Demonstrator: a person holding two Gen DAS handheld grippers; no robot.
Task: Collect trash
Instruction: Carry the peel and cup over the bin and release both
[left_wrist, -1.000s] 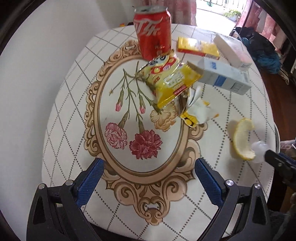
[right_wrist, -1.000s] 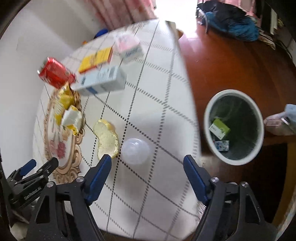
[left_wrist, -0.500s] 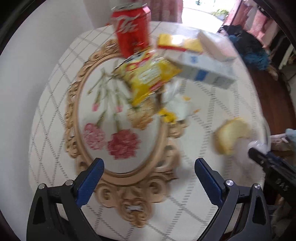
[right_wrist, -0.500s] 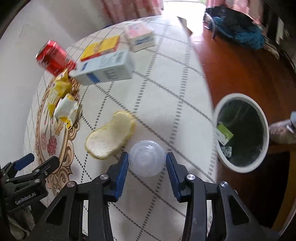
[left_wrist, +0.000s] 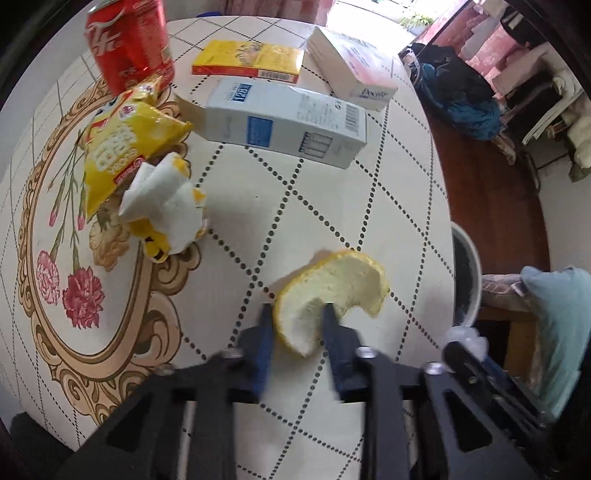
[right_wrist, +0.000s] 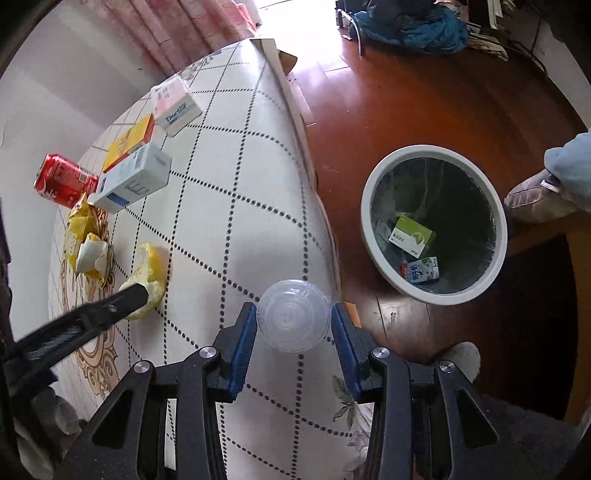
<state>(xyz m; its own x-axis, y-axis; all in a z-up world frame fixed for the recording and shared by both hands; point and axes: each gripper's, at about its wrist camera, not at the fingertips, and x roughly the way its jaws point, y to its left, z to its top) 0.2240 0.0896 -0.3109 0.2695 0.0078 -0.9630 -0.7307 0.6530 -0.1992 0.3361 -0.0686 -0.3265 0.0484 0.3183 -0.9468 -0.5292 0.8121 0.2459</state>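
Note:
My left gripper (left_wrist: 297, 314) is shut on the near end of a yellow fruit peel (left_wrist: 332, 284) on the table; it also shows in the right wrist view (right_wrist: 149, 273). My right gripper (right_wrist: 293, 317) is shut on a clear plastic cup (right_wrist: 293, 314), held above the table's right edge. The white trash bin (right_wrist: 373, 192) stands on the wooden floor to the right, with a green box (right_wrist: 413, 234) and a small carton (right_wrist: 423, 269) inside.
On the table (left_wrist: 314, 206) lie a red can (left_wrist: 129, 44), a yellow snack bag (left_wrist: 122, 147), a crumpled wrapper (left_wrist: 166, 206), a white-blue carton (left_wrist: 288, 125), a yellow box (left_wrist: 251, 62) and a pink-white box (left_wrist: 351, 70). A slippered foot (right_wrist: 539, 195) is beside the bin.
My left gripper moved right and closed on the peel. My right gripper closed on the clear cup and lifted it toward the table's right edge.

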